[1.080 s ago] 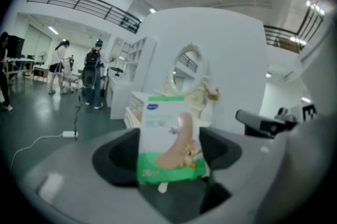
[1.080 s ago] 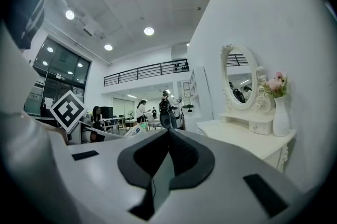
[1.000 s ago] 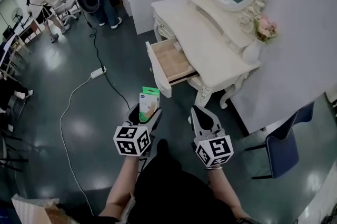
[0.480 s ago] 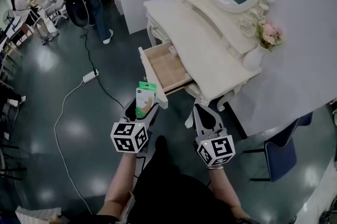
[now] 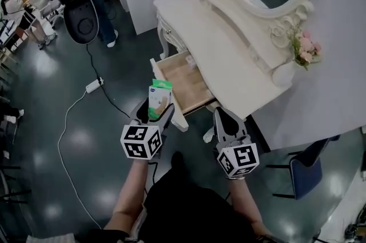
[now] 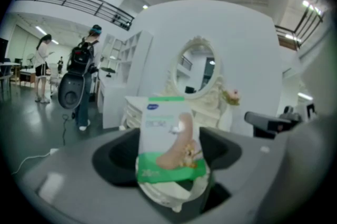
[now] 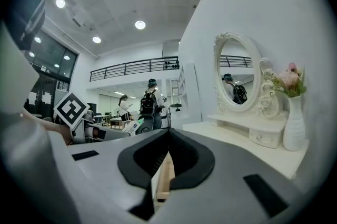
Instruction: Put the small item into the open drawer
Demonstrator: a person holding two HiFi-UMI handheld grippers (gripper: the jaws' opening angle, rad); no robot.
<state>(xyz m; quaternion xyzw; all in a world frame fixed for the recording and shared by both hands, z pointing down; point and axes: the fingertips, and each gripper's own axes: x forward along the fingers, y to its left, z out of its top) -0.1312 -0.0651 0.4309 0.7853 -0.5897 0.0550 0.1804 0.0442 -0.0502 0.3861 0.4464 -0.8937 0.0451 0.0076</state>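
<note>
1. Left gripper [image 5: 153, 117] clamps small packet [image 5: 159, 100] upright; not in yet.
2. Open drawer [image 5: 186, 86] near, at packet's 1 o'clock. Left to do: carry over, release.
3. Right gripper [image 5: 224, 117] jaws together, empty.
</note>
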